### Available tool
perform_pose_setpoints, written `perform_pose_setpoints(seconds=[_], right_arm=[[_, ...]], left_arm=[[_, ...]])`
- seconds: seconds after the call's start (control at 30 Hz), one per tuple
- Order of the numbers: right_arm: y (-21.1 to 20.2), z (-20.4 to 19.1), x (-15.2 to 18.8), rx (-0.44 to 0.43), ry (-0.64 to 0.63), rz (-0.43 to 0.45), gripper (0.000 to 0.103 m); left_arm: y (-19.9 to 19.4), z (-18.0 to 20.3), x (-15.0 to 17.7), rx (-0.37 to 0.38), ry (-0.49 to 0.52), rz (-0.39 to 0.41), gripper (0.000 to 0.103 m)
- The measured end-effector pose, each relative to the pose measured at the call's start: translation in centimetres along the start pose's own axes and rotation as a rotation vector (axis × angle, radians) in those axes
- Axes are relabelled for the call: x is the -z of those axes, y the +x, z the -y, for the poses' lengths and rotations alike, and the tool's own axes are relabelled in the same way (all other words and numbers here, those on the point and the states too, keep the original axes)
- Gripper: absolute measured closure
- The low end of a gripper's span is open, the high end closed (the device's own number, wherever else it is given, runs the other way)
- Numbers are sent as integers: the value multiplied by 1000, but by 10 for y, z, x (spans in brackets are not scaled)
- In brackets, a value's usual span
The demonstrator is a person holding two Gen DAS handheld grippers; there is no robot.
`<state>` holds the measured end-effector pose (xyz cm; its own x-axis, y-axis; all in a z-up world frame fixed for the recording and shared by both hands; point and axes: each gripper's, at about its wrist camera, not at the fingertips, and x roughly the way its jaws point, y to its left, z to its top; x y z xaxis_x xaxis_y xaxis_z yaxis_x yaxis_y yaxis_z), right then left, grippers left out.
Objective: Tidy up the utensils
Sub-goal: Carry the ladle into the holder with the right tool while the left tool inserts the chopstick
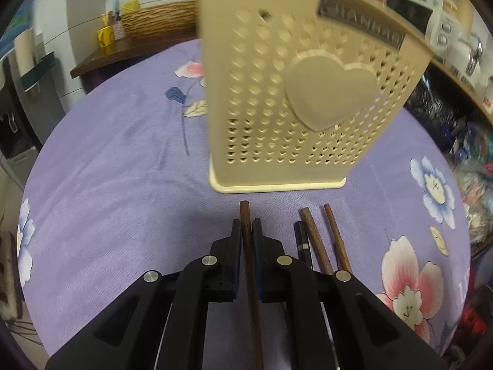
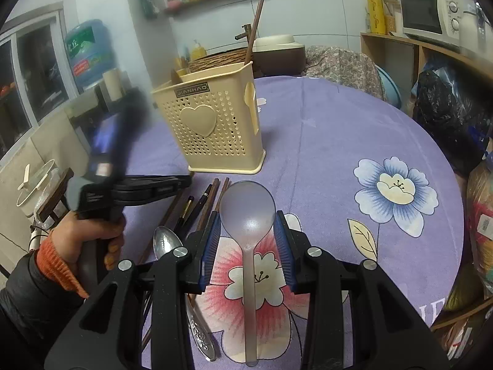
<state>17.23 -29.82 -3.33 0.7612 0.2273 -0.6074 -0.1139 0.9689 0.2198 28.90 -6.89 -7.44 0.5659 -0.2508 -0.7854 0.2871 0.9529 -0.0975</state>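
Left gripper (image 1: 246, 231) clamped on a brown chopstick (image 1: 250, 277), long axis running along the fingers, tip pointing at the base of the beige holder (image 1: 277, 92) just ahead; little room between tip and holder wall. Loose chopsticks (image 1: 320, 240) lie just right of it on the purple cloth (image 1: 107, 169). Right gripper (image 2: 248, 231) open, jaws straddling the translucent spoon (image 2: 248, 212) without touching: bowl toward the holder, handle toward the camera. Metal spoon (image 2: 166, 242) lies left of it. Cloth to the right lies clear up to the table edge.
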Motion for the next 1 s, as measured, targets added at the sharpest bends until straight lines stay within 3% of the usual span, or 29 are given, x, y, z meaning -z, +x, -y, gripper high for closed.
perform_pose_setpoints(seconds=[0.23,0.5,0.63,1.0], right_arm=[[-4,8,0,-23,18,14,67],[-17,13,-8,-48,27,44,67],[-23,10,-13,-59,16,74,67],[-24,7,-19,-69,4,100,67]], left_arm=[[-82,-25,10,88,-85,173,95],[-173,-26,4,144,-65,392,95],[-183,-26,0,131,-60,433,95],[-185,-33,-1,138,-77,444,95]])
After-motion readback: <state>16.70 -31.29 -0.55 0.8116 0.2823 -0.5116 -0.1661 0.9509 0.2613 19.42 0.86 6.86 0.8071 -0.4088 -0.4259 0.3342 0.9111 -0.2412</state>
